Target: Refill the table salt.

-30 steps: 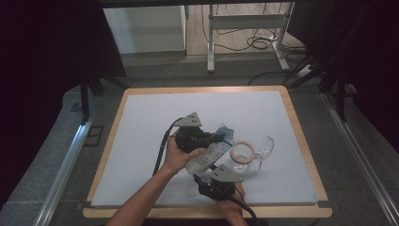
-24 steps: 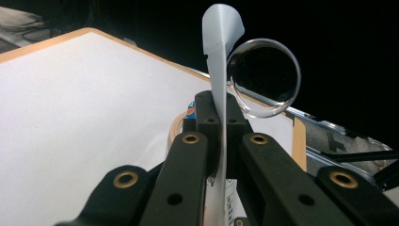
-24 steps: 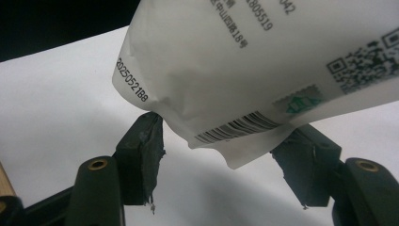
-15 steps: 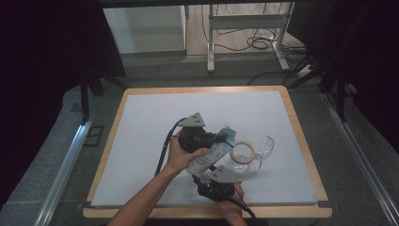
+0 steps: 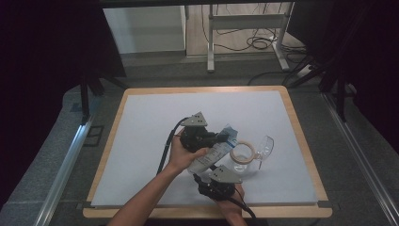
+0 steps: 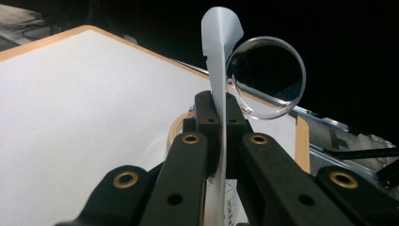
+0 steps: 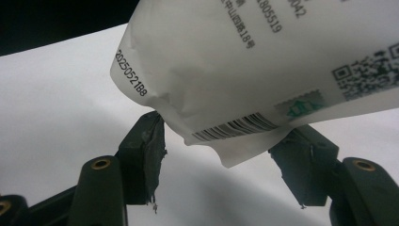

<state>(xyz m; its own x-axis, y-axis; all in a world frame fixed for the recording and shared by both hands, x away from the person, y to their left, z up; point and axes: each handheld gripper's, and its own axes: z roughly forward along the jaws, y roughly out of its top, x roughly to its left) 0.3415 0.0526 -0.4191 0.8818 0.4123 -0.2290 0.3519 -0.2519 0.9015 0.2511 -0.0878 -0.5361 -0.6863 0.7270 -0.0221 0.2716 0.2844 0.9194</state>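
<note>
A white pouch [image 5: 211, 154] with printed text and a barcode is held above the white table between both grippers. My left gripper [image 5: 223, 137] is shut on its thin flat top edge [image 6: 219, 42], the two jaws pressed together on it [image 6: 219, 108]. From the near side my right gripper [image 5: 211, 167] takes the pouch's crumpled lower end [image 7: 263, 56]. Its pads [image 7: 150, 141] touch that end on both sides, with a corner hanging between them [image 7: 223, 141].
A roll of tape [image 5: 243, 152] lies flat just right of the pouch. A clear plastic cup [image 5: 266, 147] lies on its side beside it, seen mouth-on past the left jaws [image 6: 268, 77]. The white table surface [image 5: 150, 122] has a wooden rim.
</note>
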